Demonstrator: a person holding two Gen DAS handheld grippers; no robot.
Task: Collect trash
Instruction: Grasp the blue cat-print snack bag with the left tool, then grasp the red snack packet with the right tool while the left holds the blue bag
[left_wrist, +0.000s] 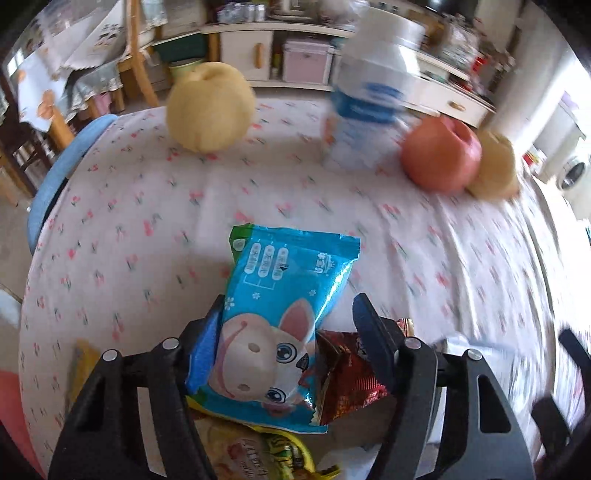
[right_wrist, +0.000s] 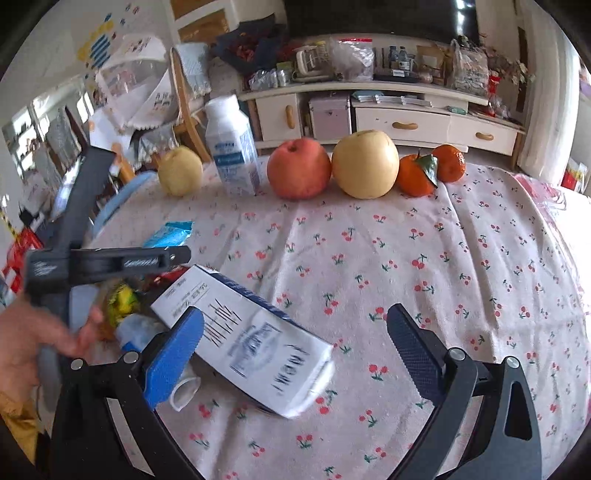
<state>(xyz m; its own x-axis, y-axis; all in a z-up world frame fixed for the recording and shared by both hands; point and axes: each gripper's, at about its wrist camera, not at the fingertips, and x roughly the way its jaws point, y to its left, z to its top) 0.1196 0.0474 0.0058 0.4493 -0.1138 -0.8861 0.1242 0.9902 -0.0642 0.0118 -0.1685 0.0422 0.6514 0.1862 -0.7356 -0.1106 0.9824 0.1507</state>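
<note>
Cherry-printed cloth covers the table. In the right wrist view a row stands along the far edge, across the upper middle of the frame: a yellow pear, a white and blue bottle, a red apple, a second pear and two tangerines.

In the left wrist view the left gripper sits at bottom centre, its jaws spread, with a blue rabbit-print wrapper lying between them against the left blue pad. A red foil wrapper and a yellow snack bag crowd just beside and beneath it.

In the right wrist view the right gripper is open wide at bottom centre, and a white carton lies tilted on the cloth between its fingers, touching the left pad. At lower left, a bare hand grips the other tool's handle.
</note>
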